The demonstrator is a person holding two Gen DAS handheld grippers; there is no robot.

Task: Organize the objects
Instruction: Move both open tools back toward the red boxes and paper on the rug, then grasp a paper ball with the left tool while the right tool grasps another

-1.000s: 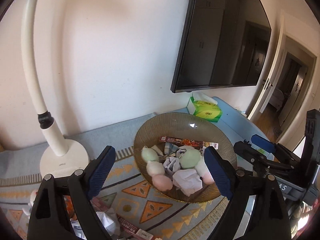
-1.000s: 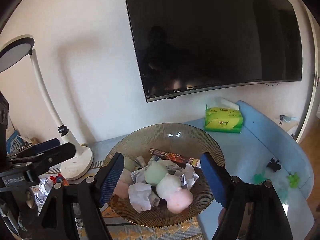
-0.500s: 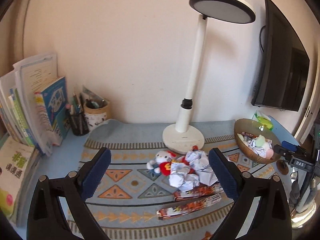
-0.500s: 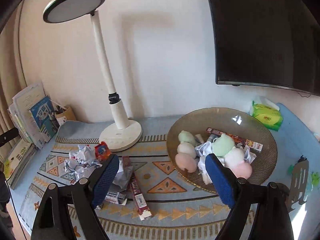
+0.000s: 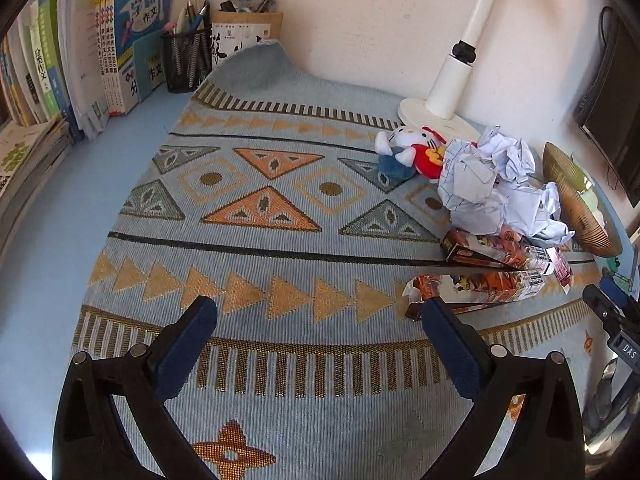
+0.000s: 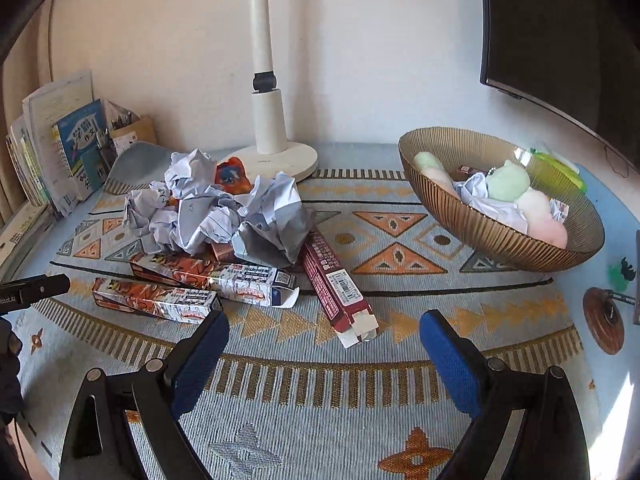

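A heap of crumpled paper balls (image 6: 224, 208) sits on the patterned mat (image 6: 320, 400), in front of the white lamp base (image 6: 280, 160). A small plush toy (image 5: 412, 150) in red and blue lies just beside the paper, on the side nearer the books. Long printed boxes lie flat in front of the heap: two orange and white boxes (image 6: 208, 270) side by side, and a dark red box (image 6: 336, 288) with its open end toward the camera. The paper rests on part of the boxes.

Off to the right stands a ribbed brown bowl (image 6: 480, 232). In it are soft round toys (image 6: 520, 196) in green, white and pink, plus some paper.

The left gripper (image 5: 318, 332) is spread wide over bare mat, with nothing between its blue pads. The right gripper (image 6: 324, 344) is opening, and nothing is between its pads either; the dark red box lies just beyond them.

Books (image 5: 120, 40) and a pen cup (image 5: 186, 60) stand at the far left by the wall.
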